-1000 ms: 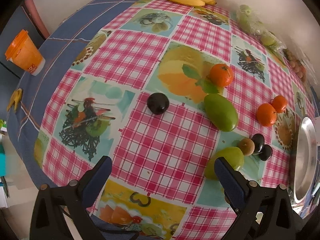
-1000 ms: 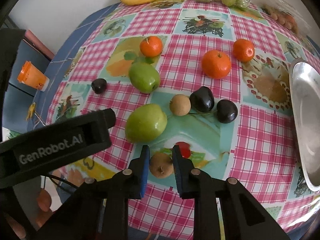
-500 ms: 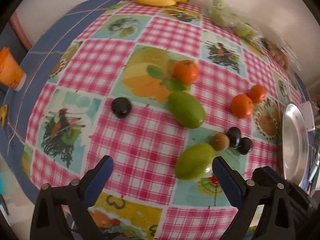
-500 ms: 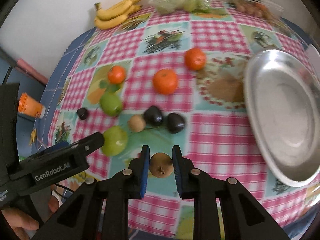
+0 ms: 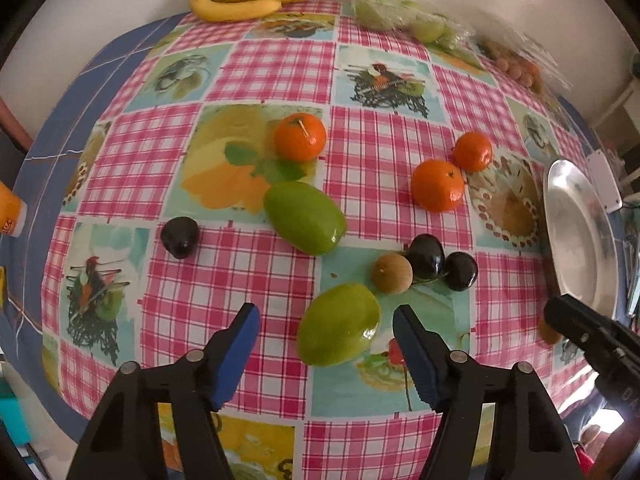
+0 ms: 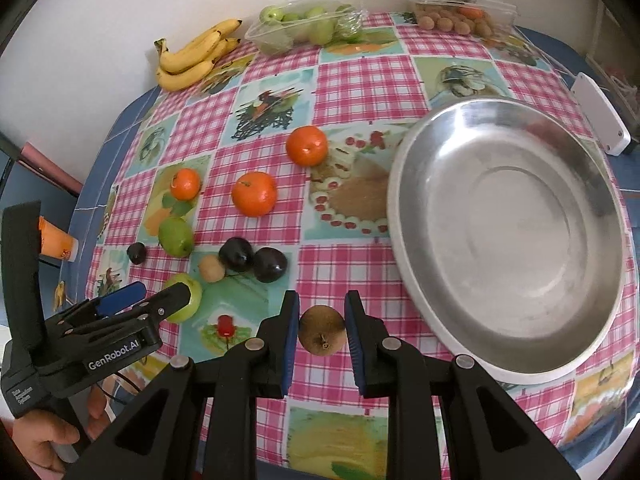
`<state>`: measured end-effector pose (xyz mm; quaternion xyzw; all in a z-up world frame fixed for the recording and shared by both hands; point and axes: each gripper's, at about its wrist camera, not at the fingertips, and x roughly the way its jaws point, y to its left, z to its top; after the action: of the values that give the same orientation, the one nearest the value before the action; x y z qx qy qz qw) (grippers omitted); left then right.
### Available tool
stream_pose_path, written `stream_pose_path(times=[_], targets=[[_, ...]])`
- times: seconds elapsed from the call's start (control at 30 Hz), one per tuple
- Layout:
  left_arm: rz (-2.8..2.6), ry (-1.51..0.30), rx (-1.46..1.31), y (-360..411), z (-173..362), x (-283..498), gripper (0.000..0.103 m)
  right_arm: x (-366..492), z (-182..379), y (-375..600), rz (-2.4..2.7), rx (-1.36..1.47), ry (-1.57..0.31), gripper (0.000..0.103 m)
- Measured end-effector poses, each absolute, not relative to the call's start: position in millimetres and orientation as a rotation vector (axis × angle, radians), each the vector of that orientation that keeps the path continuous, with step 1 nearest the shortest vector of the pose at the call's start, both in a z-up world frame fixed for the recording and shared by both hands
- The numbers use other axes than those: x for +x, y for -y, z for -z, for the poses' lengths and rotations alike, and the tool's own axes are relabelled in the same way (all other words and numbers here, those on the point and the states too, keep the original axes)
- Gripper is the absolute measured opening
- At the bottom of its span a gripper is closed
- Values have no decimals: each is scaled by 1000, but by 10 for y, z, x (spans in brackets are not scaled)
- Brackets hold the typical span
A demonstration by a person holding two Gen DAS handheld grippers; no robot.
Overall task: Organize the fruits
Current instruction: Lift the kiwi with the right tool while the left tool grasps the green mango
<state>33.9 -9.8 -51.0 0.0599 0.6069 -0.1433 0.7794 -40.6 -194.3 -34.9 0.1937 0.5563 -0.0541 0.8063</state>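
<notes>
My left gripper (image 5: 325,320) hovers over the pink checked tablecloth with its jaws closing. The near green mango (image 5: 339,325) lies between its blue pads, with a gap on each side. My right gripper (image 6: 322,298) is shut on a small brown fruit (image 6: 322,331), held above the cloth just left of the round metal dish (image 6: 400,200). Loose on the cloth are a second green mango (image 5: 304,217), three oranges (image 5: 300,136), two dark plums (image 5: 426,256) beside another brown fruit (image 5: 392,273), and a lone plum (image 5: 180,237).
Bananas (image 6: 192,60), a bag of green fruit (image 6: 304,28) and a clear box of small brown fruit (image 6: 456,20) line the back by the wall. An orange cup (image 6: 56,240) stands off the left edge. A white device (image 6: 600,120) lies behind the dish.
The left gripper's jaws have narrowed around the near green mango after shifting right over it. The right gripper has carried the brown fruit to the right, close to the metal dish.
</notes>
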Motion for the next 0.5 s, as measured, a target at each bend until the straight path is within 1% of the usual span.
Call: stream_pose_path(times=[0.1, 0.17, 0.23, 0.33, 0.5], targets=[[311, -1332, 153, 132, 586, 349, 71, -406, 351, 1939, 119, 418, -1193, 24], [322, -1337, 158, 173, 635, 372, 56, -398, 348, 1920, 115, 416, -1195, 24], [345, -1338, 149, 201, 644, 373, 49, -385, 347, 1896, 111, 413, -1195, 24], [353, -1324, 168, 240, 635, 354, 48, -384, 337, 1883, 106, 412, -1194, 24], [345, -1308, 123, 147, 531, 367, 44, -387, 314, 1899, 99, 417, -1186, 24]])
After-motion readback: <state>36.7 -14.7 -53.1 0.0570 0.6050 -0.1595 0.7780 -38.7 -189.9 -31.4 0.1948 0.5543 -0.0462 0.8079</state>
